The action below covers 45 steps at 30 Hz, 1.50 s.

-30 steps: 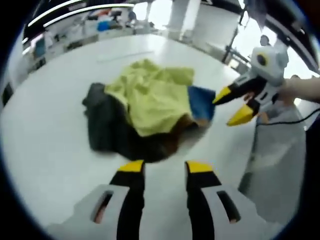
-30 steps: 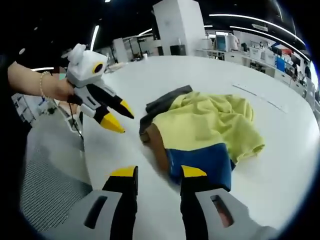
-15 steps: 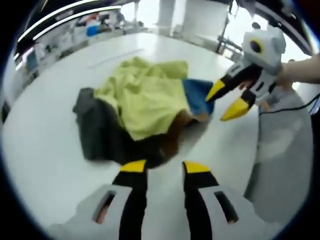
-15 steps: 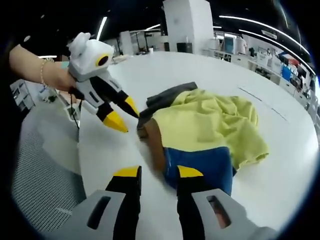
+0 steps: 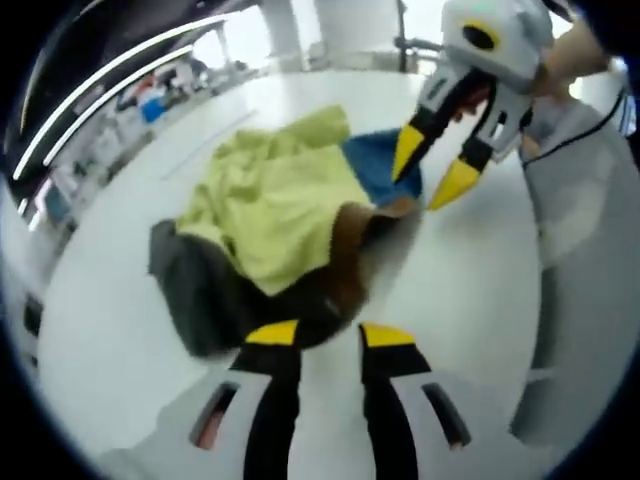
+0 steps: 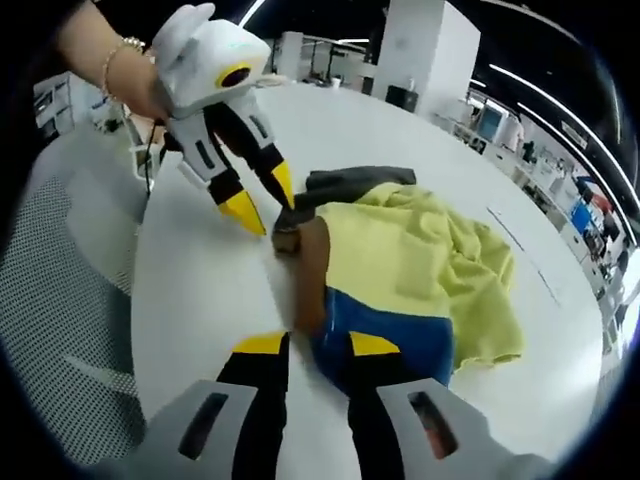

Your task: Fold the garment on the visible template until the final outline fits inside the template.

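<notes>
Both tongs, left and right, now closer to the garment pile, perhaps touching.

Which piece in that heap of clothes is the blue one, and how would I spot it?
On the white round table lies one heap of clothes. The blue piece sits at its edge, under the big yellow garment, beside a brown strip; it is the only blue cloth there.

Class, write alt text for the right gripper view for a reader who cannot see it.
A crumpled heap of garments, yellow cloth over blue, brown and dark grey pieces, lies on a white round table. The right gripper hangs open at the blue edge; the left gripper, held in a hand, points open at the brown edge.
</notes>
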Motion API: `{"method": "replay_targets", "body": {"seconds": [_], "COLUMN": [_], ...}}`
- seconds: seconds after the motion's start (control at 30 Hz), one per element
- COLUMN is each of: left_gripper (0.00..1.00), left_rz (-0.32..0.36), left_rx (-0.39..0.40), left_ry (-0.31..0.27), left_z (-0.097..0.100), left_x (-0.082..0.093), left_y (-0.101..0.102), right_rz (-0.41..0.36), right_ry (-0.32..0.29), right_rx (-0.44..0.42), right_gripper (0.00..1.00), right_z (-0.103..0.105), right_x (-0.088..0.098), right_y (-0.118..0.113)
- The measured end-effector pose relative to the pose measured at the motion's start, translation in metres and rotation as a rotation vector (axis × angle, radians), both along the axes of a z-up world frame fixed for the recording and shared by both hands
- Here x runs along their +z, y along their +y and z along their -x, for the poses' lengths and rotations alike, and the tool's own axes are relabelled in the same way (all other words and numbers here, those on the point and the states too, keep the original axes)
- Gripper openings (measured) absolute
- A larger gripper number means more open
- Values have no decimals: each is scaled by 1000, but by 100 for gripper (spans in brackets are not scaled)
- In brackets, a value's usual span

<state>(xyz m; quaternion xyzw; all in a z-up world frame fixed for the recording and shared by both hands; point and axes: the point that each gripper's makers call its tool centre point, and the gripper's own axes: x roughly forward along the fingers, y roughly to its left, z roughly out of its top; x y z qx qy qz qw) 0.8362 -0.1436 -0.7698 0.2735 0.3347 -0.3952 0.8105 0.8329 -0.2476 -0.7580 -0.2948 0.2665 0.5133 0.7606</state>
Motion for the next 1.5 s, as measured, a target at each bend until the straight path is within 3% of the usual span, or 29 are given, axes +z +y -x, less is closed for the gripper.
{"method": "replay_targets", "body": {"seconds": [0.2,0.67,0.9,1.5], "left_gripper": [14,1,0,0], "left_rz": [-14,14,20,104], "left_rx": [-7,42,51,129], "left_ry": [-28,-12,-6,2], "left_z": [-3,-5,-6,-10], "left_x": [0,-6,-6,15], "left_y": [-2,-3,-1,8], "right_rz": [15,23,15,-61], "right_ry": [-23,-36,-32,-2], "right_rx": [1,12,8,-84], "right_gripper": [20,9,6,3], "right_z": [-6,-9,-9,-13], "right_x": [-2,-9,-9,15], "right_y": [0,3,2,-4]}}
